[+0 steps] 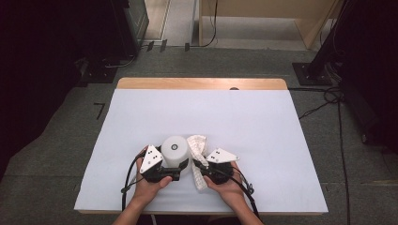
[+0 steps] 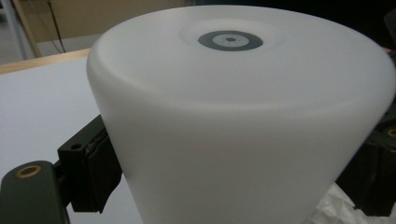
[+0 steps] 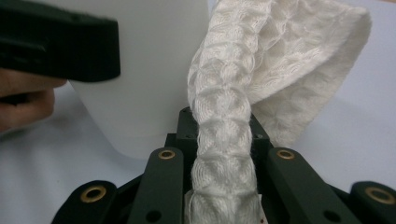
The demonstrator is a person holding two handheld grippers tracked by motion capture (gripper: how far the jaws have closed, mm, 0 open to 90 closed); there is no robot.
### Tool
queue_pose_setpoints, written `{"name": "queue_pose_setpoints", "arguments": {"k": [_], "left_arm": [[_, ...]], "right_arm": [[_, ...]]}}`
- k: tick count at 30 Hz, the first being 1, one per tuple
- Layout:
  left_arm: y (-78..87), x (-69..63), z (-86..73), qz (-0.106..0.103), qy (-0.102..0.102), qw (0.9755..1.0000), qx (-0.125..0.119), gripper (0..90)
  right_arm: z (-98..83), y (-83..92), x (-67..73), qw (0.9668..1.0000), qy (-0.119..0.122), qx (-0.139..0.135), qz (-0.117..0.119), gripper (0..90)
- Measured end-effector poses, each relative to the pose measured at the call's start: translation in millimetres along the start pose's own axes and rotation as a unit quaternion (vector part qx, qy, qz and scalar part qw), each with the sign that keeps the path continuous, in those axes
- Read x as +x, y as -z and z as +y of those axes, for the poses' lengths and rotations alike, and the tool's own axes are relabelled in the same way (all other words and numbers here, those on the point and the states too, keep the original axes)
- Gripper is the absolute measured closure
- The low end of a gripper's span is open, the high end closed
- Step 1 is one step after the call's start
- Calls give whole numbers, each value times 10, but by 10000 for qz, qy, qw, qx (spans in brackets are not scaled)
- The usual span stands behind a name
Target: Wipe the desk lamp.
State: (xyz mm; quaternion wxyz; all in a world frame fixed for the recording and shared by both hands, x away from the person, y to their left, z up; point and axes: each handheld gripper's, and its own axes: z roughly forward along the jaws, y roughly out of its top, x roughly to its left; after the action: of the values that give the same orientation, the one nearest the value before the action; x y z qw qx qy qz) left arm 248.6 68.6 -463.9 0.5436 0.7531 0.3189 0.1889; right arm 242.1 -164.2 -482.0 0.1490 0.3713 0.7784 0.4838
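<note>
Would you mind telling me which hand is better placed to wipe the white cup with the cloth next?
The right. Its tool is shut on the waffle cloth, which hangs beside the white cup, while the left tool clamps the cup's sides.

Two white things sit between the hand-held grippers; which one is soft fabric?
The waffle-textured cloth, pinched in the right hand-held gripper. The white cup-shaped container beside it is smooth and rigid, clamped upside down by the left hand-held gripper.
</note>
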Motion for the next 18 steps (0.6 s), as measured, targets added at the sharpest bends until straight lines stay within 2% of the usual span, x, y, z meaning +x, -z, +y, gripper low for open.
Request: {"name": "queue_pose_setpoints", "arguments": {"k": [4, 5, 10, 12, 13, 14, 16, 18], "left_arm": [[-31, -5, -12, -160, -55, 9998, 128, 89], [-51, -35, -20, -169, -150, 9996, 181, 89], [-51, -53, 2, -172, -189, 9996, 138, 89], [-30, -35, 18, -137, -174, 9997, 89, 89], [-10, -10, 32, -117, -143, 9998, 36, 89], [-10, -10, 32, -117, -143, 9998, 36, 89], [6, 8, 41, -82, -122, 9999, 8, 89], [12, 21, 43, -85, -108, 9999, 3, 89]], "right_arm": [[106, 133, 17, 9995, 6, -316, 40, 752], [186, 225, 32, 9984, 96, -552, 17, 752], [246, 314, 39, 9968, 227, -762, 6, 753], [204, 260, 26, 9979, 221, -603, 11, 753], [147, 181, 19, 9993, 148, -329, 20, 753], [147, 181, 19, 9993, 148, -329, 20, 753], [79, 64, 5, 9999, 99, 34, 60, 752], [43, 7, -3, 9997, 50, 212, 95, 752]]}}
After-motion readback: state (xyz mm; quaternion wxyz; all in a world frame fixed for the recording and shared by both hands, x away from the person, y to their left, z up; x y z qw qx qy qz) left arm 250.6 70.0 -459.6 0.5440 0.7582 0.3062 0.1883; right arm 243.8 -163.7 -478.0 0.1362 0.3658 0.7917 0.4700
